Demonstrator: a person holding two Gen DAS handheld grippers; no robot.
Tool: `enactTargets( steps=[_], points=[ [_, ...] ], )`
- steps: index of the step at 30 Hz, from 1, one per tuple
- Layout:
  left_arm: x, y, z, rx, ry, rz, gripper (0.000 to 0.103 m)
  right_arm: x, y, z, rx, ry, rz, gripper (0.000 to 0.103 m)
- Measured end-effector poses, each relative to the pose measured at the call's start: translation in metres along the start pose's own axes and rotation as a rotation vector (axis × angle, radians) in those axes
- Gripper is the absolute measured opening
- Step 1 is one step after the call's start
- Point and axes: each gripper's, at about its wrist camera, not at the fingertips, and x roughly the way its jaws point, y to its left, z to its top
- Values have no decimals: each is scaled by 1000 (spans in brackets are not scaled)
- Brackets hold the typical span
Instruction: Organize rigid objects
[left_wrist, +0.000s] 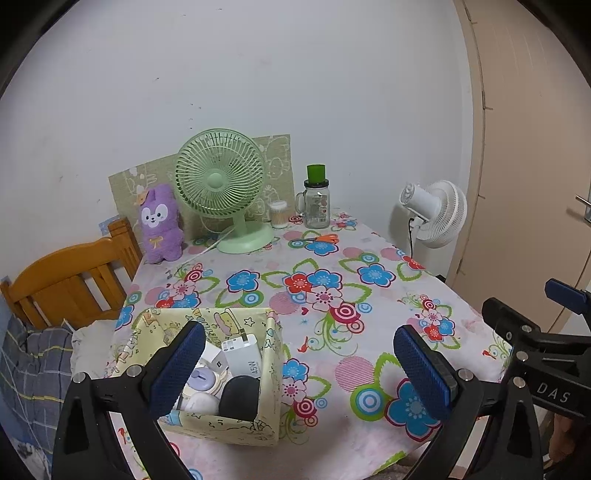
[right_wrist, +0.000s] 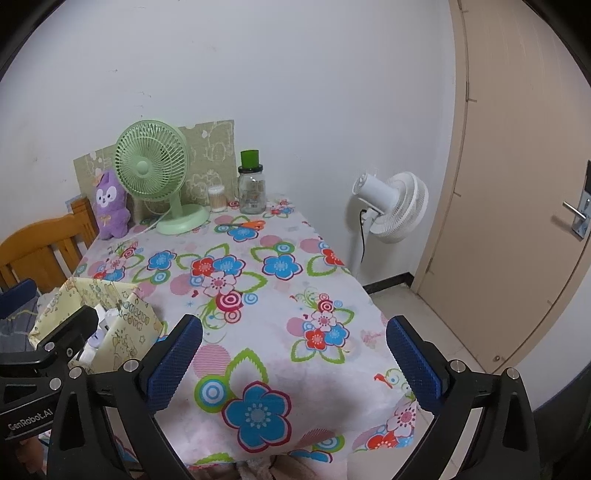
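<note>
A pale yellow cartoon-print storage box (left_wrist: 236, 424) (right_wrist: 122, 332) sits at the near left of the flowered table. Inside lie a white 45W charger (left_wrist: 243, 356), a smaller white plug, round white and lilac cases and a black oval case (left_wrist: 240, 397). My left gripper (left_wrist: 299, 373) hovers open above the table's near edge, its left finger over the box. My right gripper (right_wrist: 295, 360) is open too, to the right of the box, with only cloth between its pads. Orange-handled scissors (left_wrist: 319, 239) (right_wrist: 248, 223) lie far back on the table.
At the back stand a green desk fan (left_wrist: 221, 192), a purple plush (left_wrist: 160, 225), a cotton-swab tub (left_wrist: 279, 214) and a glass jar with a green cap (left_wrist: 317, 201). A wooden chair (left_wrist: 70, 280) is at left; a white floor fan (right_wrist: 388, 206) and a door (right_wrist: 517, 184) at right.
</note>
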Motion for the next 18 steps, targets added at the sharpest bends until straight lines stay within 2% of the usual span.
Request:
enactTargets(
  steps=[18],
  points=[
    [2,4,1,-10,11,3,103,4,8,2,-18,3,9,101]
  ],
)
